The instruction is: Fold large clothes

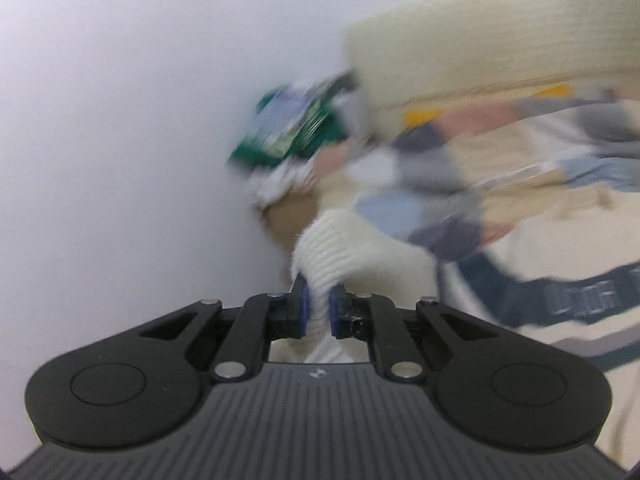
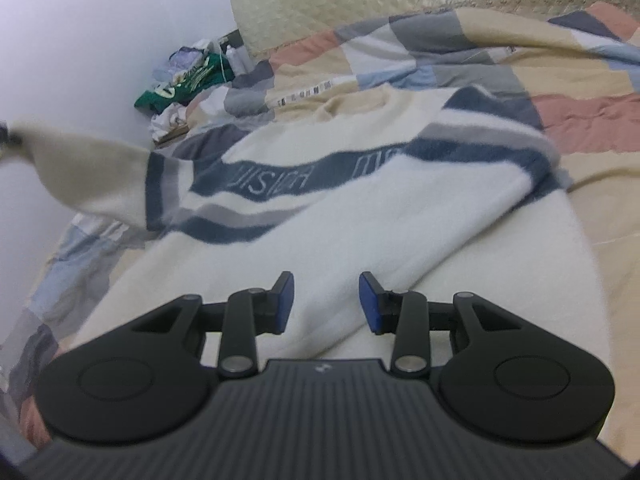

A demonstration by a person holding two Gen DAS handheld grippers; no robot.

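A large cream sweater [image 2: 360, 208] with navy and grey stripes and lettering lies spread on the bed. My left gripper [image 1: 319, 307] is shut on the ribbed cuff [image 1: 328, 256] of its sleeve and holds it up; the left wrist view is motion-blurred. In the right wrist view that sleeve [image 2: 80, 172] stretches off to the left, lifted above the bed. My right gripper [image 2: 326, 304] is open and empty, just above the sweater's lower body, its blue pads apart.
A patchwork quilt [image 2: 520, 80] covers the bed. A cream quilted headboard [image 2: 320, 4] stands at the back. A pile of green and white clothes [image 2: 188, 80] sits in the far corner against the white wall [image 2: 80, 40].
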